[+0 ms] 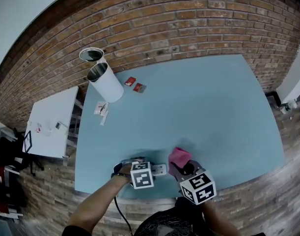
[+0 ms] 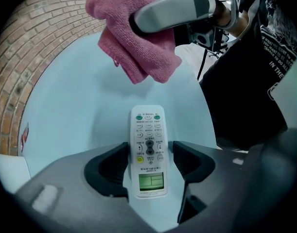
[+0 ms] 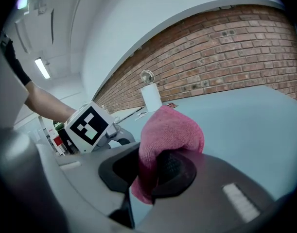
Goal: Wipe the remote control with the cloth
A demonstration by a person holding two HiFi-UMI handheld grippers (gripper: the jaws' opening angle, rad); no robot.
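Bunched fuzzy pink cloth (image 2: 133, 42) near slim rectangular white remote (image 2: 148, 149)

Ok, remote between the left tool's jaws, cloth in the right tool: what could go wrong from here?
1. The left tool is open, its jaws either side of the remote without pressing, so a wipe could slide the remote across the table.
2. The remote lies near the table's front edge; a push that way might drop it.
3. The right tool grips the cloth bunched, so its hard tips might meet the buttons.
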